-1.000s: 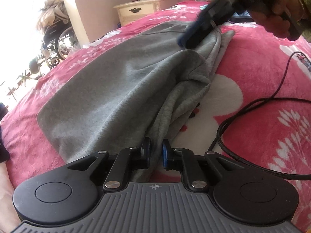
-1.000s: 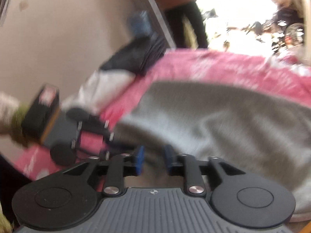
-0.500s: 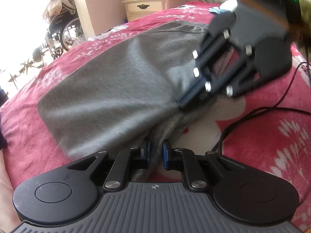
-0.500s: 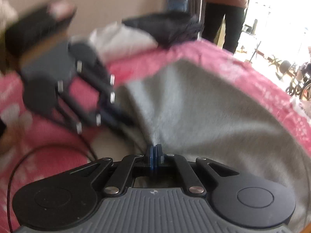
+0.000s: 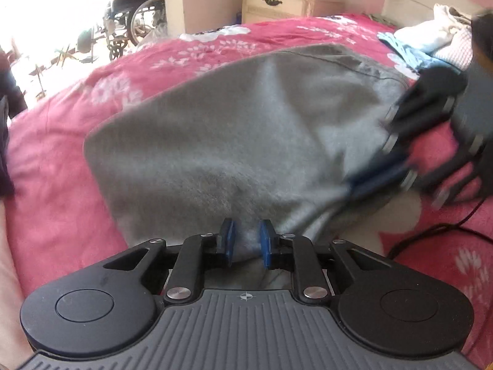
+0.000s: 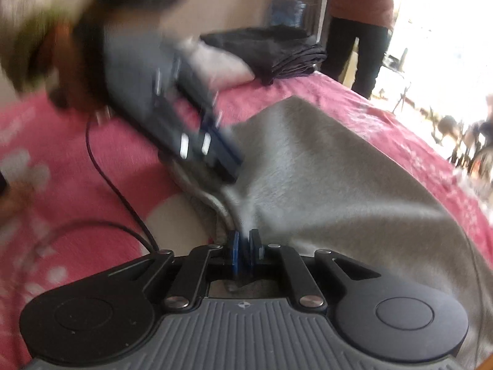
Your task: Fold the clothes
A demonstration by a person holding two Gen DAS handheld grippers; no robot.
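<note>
**Grey garment mid-fold on the bed**

The left gripper (image 5: 245, 243) is straddling the grey garment (image 5: 234, 141) edge, jaws narrowly apart; the right gripper (image 6: 243, 251) is pinching a fold (blurred). It is lying doubled on the pink blanket (image 5: 61, 166); further folding seems left.

Daylight blown out white at a doorway (image 5: 46, 15), soft light on grey garment (image 5: 215, 141), fisheye bending at edges, motion blur on opposite gripper (image 6: 222, 151).

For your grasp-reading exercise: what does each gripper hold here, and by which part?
The right gripper is shut on the near edge of the grey garment. The left gripper has cloth between its pads, which stand apart; whether it grips cannot be told.
</note>
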